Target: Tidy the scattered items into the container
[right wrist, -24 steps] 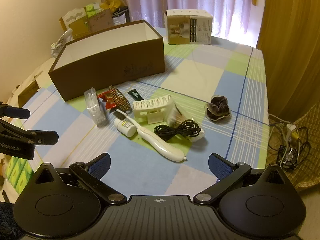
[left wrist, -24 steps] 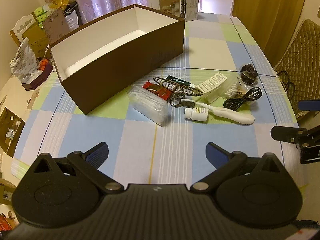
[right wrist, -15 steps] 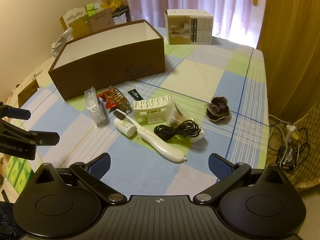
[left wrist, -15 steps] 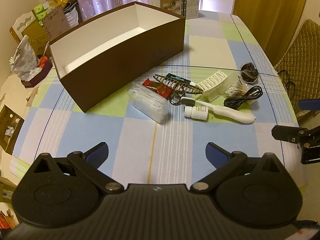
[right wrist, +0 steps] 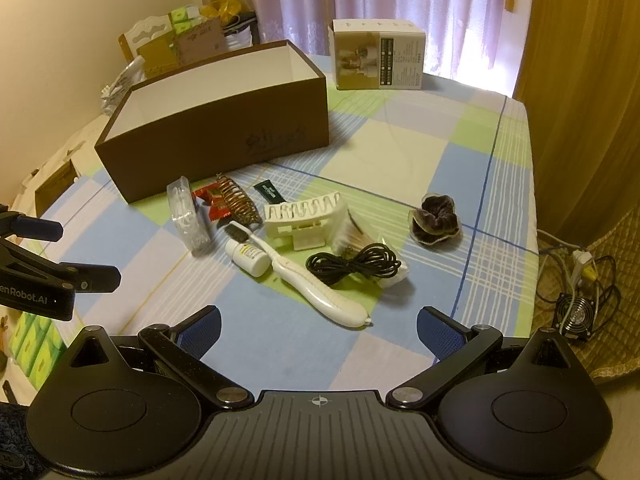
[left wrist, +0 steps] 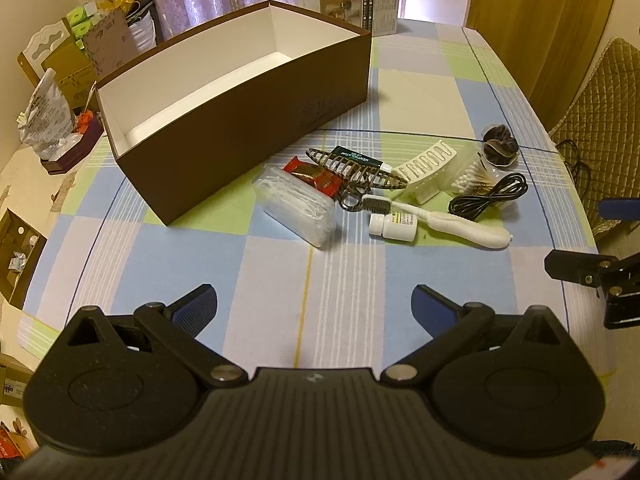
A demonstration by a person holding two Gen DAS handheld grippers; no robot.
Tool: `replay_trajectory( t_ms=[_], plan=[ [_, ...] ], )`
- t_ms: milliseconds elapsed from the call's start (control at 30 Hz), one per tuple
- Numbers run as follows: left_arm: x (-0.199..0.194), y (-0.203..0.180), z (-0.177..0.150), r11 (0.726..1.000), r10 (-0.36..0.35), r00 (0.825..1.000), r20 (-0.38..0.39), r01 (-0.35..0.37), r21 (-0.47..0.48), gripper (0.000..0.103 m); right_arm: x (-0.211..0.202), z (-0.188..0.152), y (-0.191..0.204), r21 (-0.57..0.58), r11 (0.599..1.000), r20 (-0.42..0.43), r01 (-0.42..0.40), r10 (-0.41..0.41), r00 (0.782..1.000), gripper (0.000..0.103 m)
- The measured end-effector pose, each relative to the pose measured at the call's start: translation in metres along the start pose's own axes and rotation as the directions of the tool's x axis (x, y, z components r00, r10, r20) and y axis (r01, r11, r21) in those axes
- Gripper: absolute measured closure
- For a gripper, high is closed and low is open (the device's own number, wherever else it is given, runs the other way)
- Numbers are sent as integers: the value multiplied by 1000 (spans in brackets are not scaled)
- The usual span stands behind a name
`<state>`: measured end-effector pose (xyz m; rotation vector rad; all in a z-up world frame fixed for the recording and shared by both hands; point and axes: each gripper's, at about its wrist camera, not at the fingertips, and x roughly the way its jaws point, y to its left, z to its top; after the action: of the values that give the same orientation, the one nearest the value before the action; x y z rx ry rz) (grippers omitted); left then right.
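Observation:
An open brown box [left wrist: 256,128] [right wrist: 224,136] with a white inside stands at the back left of the checked table. In front of it lie scattered items: a clear floss-pick case [left wrist: 294,204], a red wrapper [left wrist: 310,174], a brown hair claw [left wrist: 356,170], a white toothbrush [left wrist: 452,222] [right wrist: 316,284], a small white bottle [left wrist: 394,226] [right wrist: 248,258], a white slotted holder [right wrist: 306,218], a black cable [right wrist: 354,266] and a dark scrunchie [right wrist: 434,220]. My left gripper [left wrist: 314,310] hovers open near the front edge. My right gripper [right wrist: 318,330] is open too, short of the toothbrush handle.
A printed carton [right wrist: 378,54] stands at the table's far end by the curtains. Bags and boxes [left wrist: 60,92] crowd the left side beyond the table. A quilted chair [left wrist: 600,120] and floor cables [right wrist: 576,280] lie to the right.
The left gripper has moved slightly forward, so the box and items sit a little lower and nearer in its view. The right gripper has barely moved.

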<state>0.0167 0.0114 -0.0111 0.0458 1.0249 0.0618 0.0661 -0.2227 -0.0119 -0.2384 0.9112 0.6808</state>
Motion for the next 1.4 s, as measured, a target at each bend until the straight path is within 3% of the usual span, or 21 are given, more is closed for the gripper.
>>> replay_trajectory(
  t_ms=[1400],
  plan=[
    [19, 3, 15, 999, -33, 999, -24, 34, 31, 1, 16, 7, -12, -9, 1000, -24, -15, 15, 1000, 2]
  ],
)
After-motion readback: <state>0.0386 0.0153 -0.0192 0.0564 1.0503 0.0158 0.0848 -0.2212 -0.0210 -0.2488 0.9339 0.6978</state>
